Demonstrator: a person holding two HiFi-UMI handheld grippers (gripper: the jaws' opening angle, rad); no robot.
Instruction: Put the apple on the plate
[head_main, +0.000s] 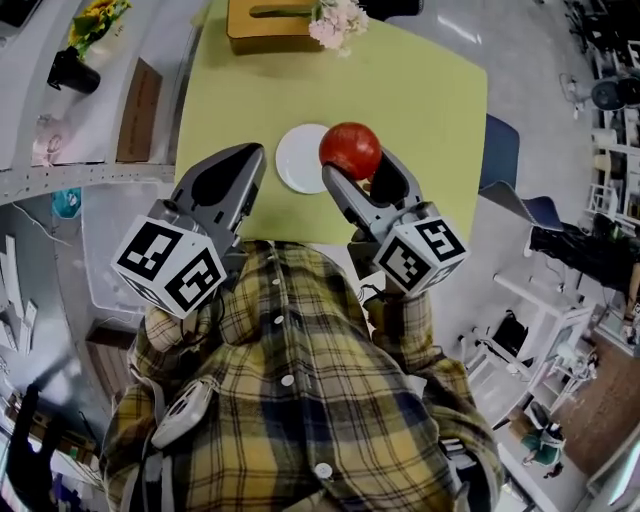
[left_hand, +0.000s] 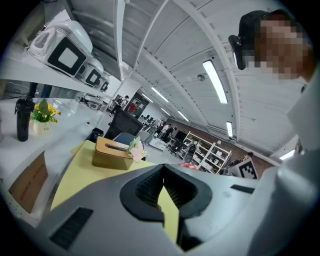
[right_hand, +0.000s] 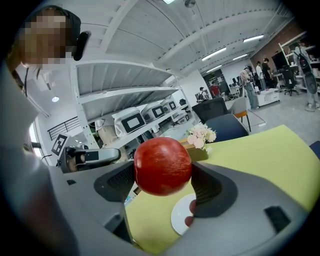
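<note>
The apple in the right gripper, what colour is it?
Deep red; the apple shows best in the right gripper view.

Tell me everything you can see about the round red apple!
The round red apple looks smooth and shiny, with faint pale speckles and no stem showing. It is whole and sits clamped between the two dark ribbed jaws of the right gripper, one jaw pressing each side. It seems held up off the yellow-green table, near the right edge of the small white round plate, not touching it.

Bright ceiling-strip lighting, sharp focus — fisheye-warped edges
</note>
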